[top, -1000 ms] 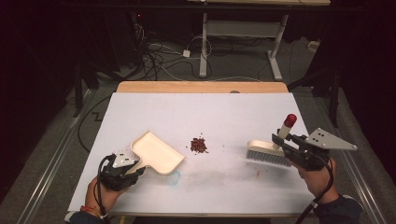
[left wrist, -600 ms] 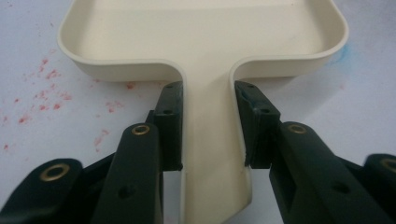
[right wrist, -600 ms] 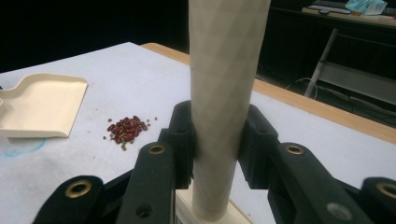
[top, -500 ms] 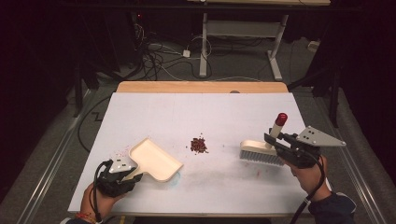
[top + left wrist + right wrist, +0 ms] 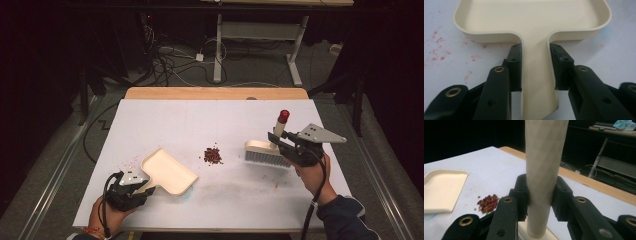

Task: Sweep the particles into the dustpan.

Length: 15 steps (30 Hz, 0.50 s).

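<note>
A cream dustpan point(image 5: 168, 172) lies flat on the white table point(image 5: 210, 125) at the front left, its mouth facing right toward a small pile of red crumbs point(image 5: 213, 155). My left gripper point(image 5: 144, 189) is shut on the dustpan's handle point(image 5: 537, 82), one jaw on each side. A cream hand brush point(image 5: 265, 152) with grey bristles and a red-tipped handle stands right of the crumbs, bristles on the table. My right gripper point(image 5: 278, 141) is shut on the brush handle point(image 5: 543, 175). The crumbs point(image 5: 487, 203) and dustpan point(image 5: 442, 190) lie beyond it in the right gripper view.
Faint red smears point(image 5: 439, 50) mark the table left of the dustpan, and a few specks point(image 5: 276, 185) lie near the front right. The table's far edge is a wooden strip point(image 5: 215, 93). Cables and desk legs point(image 5: 218, 50) stand on the floor behind.
The right gripper has carried the brush left and slightly back, closer to the crumbs. The left gripper has drawn the dustpan a little toward the front edge.
</note>
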Each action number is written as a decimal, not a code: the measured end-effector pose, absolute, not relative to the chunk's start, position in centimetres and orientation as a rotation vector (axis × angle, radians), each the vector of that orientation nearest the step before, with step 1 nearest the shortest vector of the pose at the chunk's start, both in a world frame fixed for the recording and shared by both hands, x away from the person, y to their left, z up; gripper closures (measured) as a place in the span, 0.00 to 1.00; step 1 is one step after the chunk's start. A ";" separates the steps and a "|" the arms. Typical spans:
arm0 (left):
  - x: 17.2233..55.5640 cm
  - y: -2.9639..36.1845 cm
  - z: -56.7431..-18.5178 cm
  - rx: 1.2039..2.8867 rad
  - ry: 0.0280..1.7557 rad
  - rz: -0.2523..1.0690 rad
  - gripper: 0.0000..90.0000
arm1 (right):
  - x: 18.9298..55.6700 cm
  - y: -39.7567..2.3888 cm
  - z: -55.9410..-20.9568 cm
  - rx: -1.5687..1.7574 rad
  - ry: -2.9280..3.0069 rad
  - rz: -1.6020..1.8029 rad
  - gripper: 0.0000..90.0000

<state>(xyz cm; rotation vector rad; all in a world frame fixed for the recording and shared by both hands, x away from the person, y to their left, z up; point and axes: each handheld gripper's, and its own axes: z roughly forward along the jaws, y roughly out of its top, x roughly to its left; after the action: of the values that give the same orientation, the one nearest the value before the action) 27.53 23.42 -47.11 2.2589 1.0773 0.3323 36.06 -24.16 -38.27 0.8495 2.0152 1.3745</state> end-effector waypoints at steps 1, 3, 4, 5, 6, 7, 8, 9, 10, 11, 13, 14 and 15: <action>27.5 23.3 -47.1 2.261 1.072 0.331 0.71 | 37.0 -23.3 -38.3 0.864 2.000 1.378 0.78; 27.6 22.9 -47.1 2.273 1.057 0.331 0.71 | 38.1 -22.4 -38.2 0.880 1.988 1.393 0.78; 27.7 22.8 -47.1 2.275 1.054 0.331 0.71 | 38.6 -21.9 -38.2 0.887 1.982 1.393 0.78; 27.7 22.7 -47.1 2.275 1.051 0.331 0.71 | 39.2 -21.4 -38.2 0.896 1.968 1.397 0.78; 27.8 22.6 -47.1 2.279 1.050 0.329 0.71 | 39.6 -21.0 -38.1 0.889 1.961 1.394 0.78; 27.8 22.5 -47.1 2.282 1.045 0.333 0.71 | 40.1 -20.5 -38.1 0.897 1.957 1.385 0.78; 27.8 22.5 -47.1 2.282 1.045 0.333 0.71 | 40.6 -19.9 -38.0 0.899 1.944 1.379 0.78; 27.9 22.1 -47.2 2.282 1.043 0.330 0.71 | 41.2 -19.1 -38.0 0.891 1.937 1.365 0.78; 27.9 22.0 -47.2 2.286 1.037 0.327 0.71 | 41.7 -18.5 -38.0 0.901 1.932 1.352 0.78; 27.9 22.0 -47.2 2.286 1.037 0.327 0.71 | 41.7 -18.5 -38.0 0.901 1.932 1.352 0.78; 28.0 21.7 -47.2 2.291 1.033 0.328 0.71 | 43.0 -16.8 -38.5 0.919 1.932 1.330 0.78; 28.0 21.6 -47.3 2.291 1.031 0.327 0.71 | 43.3 -16.4 -38.7 0.921 1.930 1.324 0.78; 28.0 21.5 -47.3 2.292 1.034 0.327 0.71 | 43.6 -16.0 -38.9 0.931 1.929 1.323 0.78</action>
<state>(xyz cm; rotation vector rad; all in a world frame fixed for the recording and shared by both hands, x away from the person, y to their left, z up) 28.01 21.54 -47.28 2.2919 1.0341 0.3267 43.64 -15.97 -38.93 0.9308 1.9288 1.3226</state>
